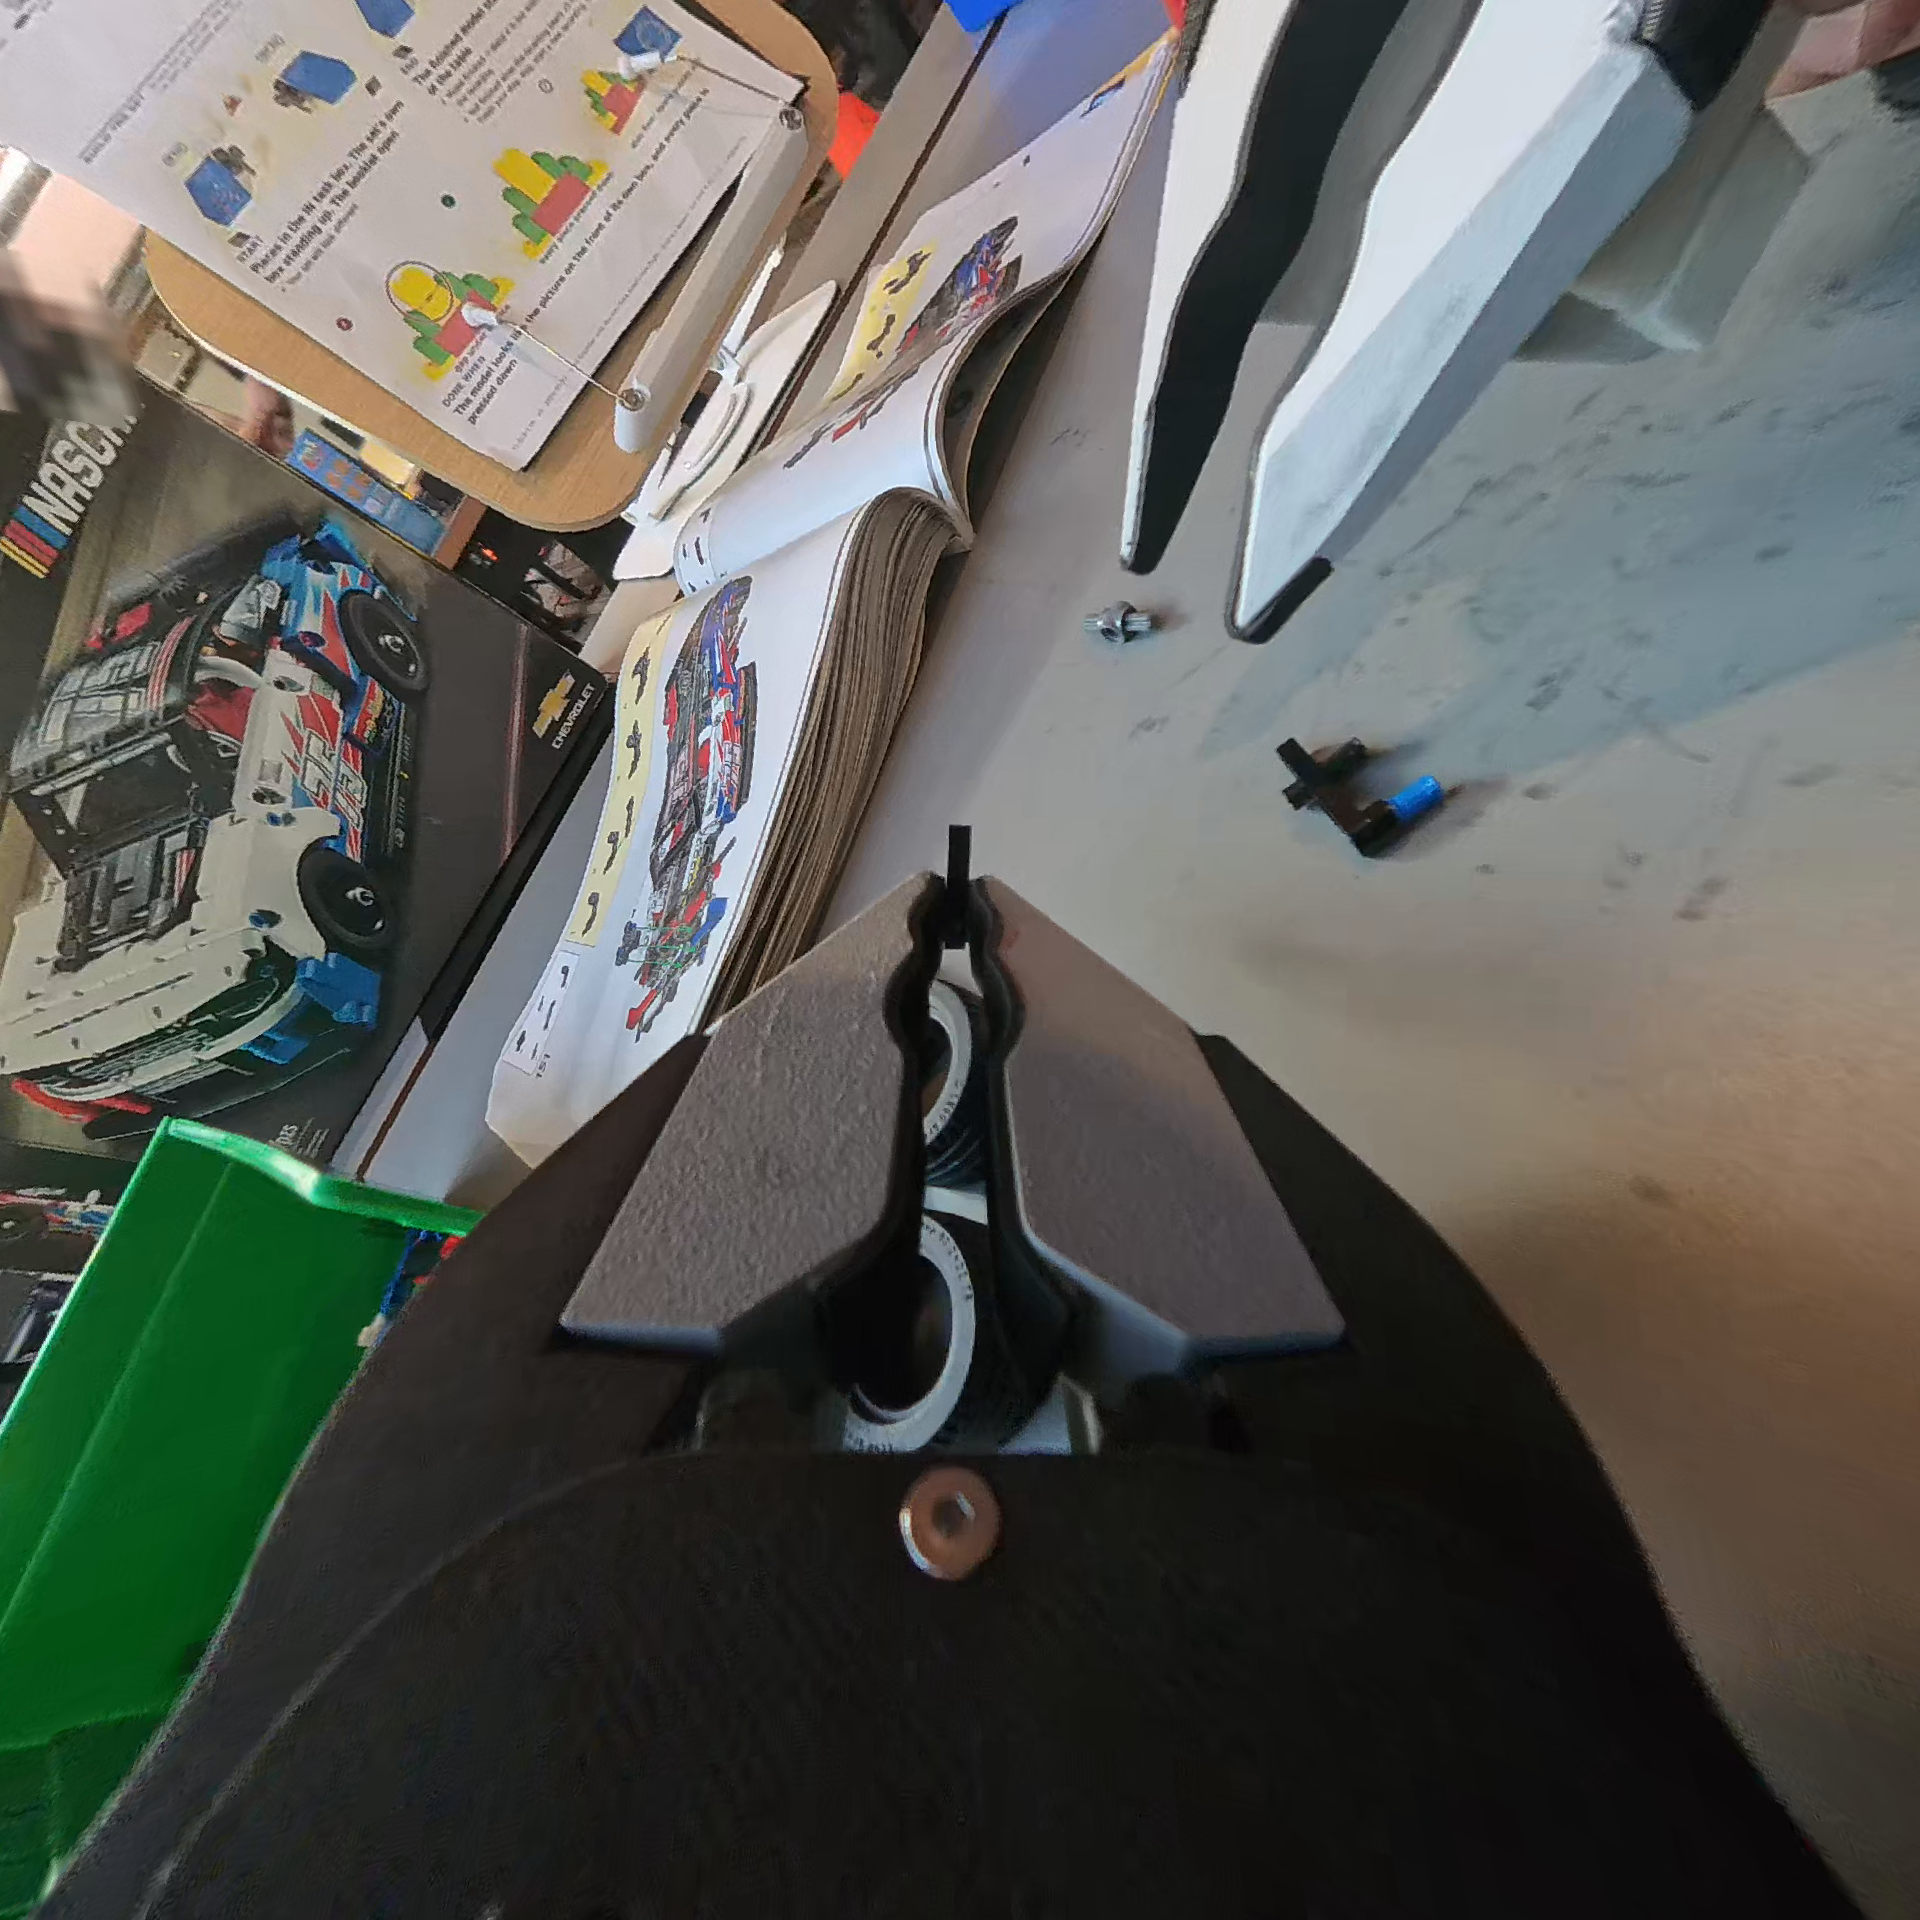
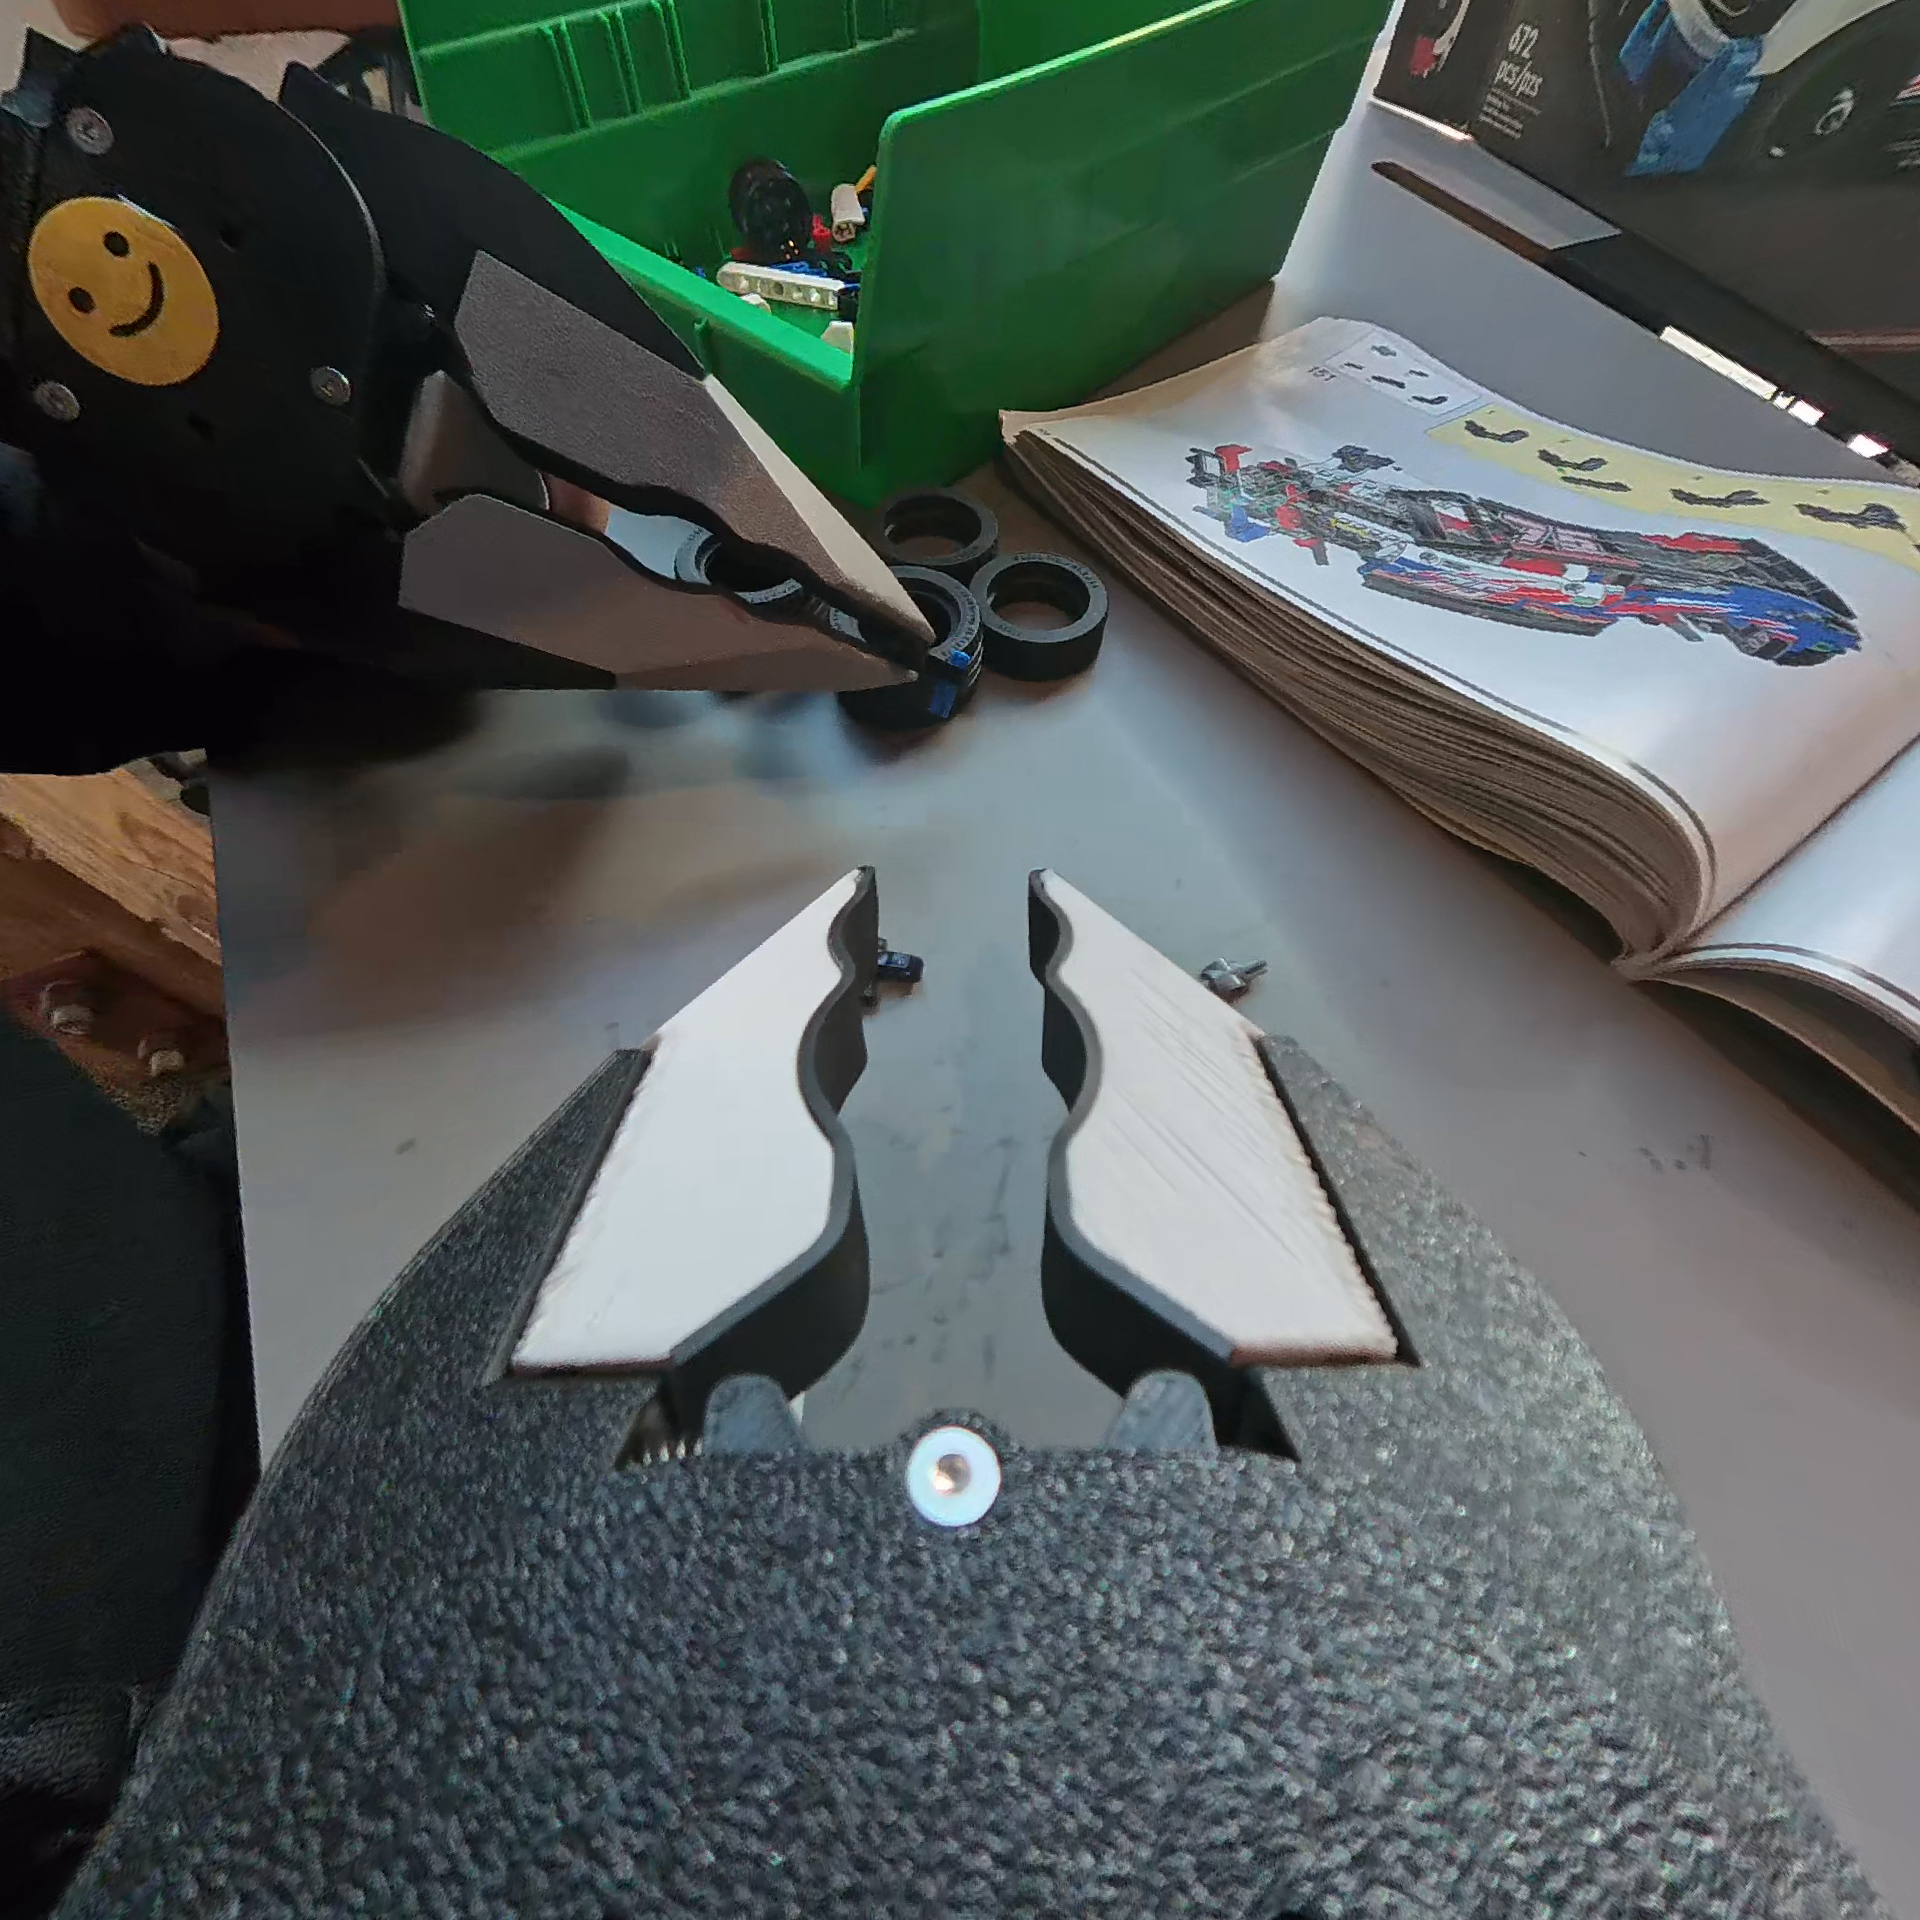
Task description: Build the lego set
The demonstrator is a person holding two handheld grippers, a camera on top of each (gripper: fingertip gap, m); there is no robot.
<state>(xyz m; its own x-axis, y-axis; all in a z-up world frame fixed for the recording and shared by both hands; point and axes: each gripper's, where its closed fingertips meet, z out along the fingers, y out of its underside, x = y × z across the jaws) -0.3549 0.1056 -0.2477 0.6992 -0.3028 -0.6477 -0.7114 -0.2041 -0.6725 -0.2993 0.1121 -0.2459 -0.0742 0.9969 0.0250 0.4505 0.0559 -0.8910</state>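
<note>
With the left tongs (image 1: 958,902) pressed together on a small black pin (image 1: 958,871) by its tip only, and the right tongs (image 2: 953,896) spread above the black-and-blue connector (image 2: 896,966) on the worktop (image 2: 1455,1195), risk: pin may twist or drop during mating.

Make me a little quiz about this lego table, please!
1. True or false: the right tool is open.
2. What colour is the bin of parts? A red, B green, C yellow.
3. Fill in: the piece pinched by the left tool is coloured ___.
Key: 1 true; 2 B; 3 black.
</note>
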